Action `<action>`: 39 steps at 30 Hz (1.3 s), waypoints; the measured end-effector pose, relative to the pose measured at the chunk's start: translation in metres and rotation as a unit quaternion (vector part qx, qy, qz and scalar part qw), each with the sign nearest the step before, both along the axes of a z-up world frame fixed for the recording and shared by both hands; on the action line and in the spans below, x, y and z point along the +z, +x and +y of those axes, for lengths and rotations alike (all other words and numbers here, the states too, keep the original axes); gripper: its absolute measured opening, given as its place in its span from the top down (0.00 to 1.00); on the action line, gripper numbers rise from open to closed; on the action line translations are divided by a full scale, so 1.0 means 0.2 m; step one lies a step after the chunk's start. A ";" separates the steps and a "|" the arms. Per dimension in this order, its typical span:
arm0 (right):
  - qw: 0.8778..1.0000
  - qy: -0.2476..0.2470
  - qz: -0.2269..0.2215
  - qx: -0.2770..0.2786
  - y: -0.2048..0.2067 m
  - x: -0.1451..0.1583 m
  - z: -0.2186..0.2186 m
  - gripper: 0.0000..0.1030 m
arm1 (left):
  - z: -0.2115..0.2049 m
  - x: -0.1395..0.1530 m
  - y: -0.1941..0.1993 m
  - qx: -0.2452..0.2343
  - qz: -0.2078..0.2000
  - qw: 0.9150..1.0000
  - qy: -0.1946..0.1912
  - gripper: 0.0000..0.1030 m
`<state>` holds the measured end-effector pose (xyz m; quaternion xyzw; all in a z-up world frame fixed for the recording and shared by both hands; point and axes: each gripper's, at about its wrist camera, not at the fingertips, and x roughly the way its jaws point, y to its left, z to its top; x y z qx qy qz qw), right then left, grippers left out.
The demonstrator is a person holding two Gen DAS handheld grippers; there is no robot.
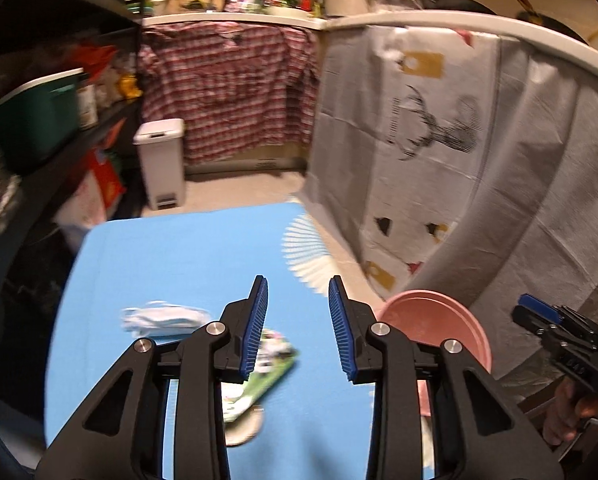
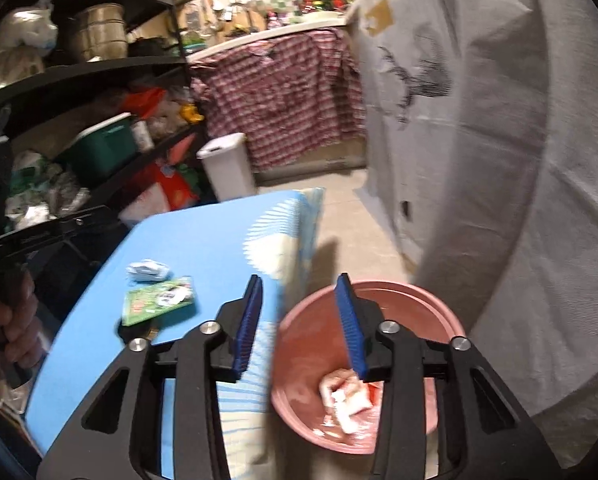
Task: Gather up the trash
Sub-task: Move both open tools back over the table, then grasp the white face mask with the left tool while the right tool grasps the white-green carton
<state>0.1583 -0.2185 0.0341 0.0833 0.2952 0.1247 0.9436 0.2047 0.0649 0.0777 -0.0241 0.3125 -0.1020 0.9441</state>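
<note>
1. The tabletop [image 1: 187, 264] is covered in plain light blue, with a white fan-shaped print near its far right corner; it stands on a pale tiled floor [image 2: 351, 232] in a cluttered kitchen-like room.
2. Behind it are a white pedal bin [image 1: 161, 162], a red plaid cloth [image 1: 227, 92] hung over a counter edge, a grey sheet with a deer print [image 1: 431, 128] on the right, and dark shelving [image 2: 83, 68] on the left holding a green cooler [image 2: 103, 146].
3. Trash on the tabletop: a crumpled white paper [image 1: 163, 320] and, just beside it, a green printed wrapper [image 1: 267, 376]; they lie left of centre in the right wrist view.
4. A pink bucket [image 2: 431, 308] sits on the floor just beside the tabletop's right edge.
5. Left hand-held gripper [image 1: 298, 322]: released, nothing between its blue pads, above the wrapper.
6. Right hand-held gripper [image 2: 301, 322]: released and empty, over the bucket's rim.
7. Only the right wrist view shows red-and-white crumpled trash [image 2: 345, 398] inside the bucket; the left wrist view shows only its rim, plus the right gripper from the side.
</note>
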 end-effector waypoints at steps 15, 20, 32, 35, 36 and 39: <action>0.983 0.144 0.061 0.094 0.14 -0.22 0.48 0.75 | 0.54 -0.01 -0.02 0.079 -0.019 0.997 0.017 0.74; 0.972 0.174 0.104 0.115 0.23 -0.36 0.62 0.73 | 0.65 -0.05 -0.02 0.090 -0.016 0.996 0.023 0.74; 0.948 0.203 0.201 0.138 0.42 -0.64 0.83 0.55 | 0.82 -0.22 0.04 0.096 0.001 0.995 0.039 0.74; 0.941 0.216 0.220 0.140 0.46 -0.68 0.85 0.54 | 0.85 -0.26 0.06 0.096 0.008 0.995 0.041 0.74; 0.939 0.220 0.223 0.139 0.48 -0.70 0.86 0.54 | 0.86 -0.27 0.07 0.096 0.010 0.994 0.041 0.74; 0.934 0.235 0.232 0.139 0.52 -0.72 0.87 0.54 | 0.88 -0.31 0.10 0.096 0.015 0.994 0.043 0.74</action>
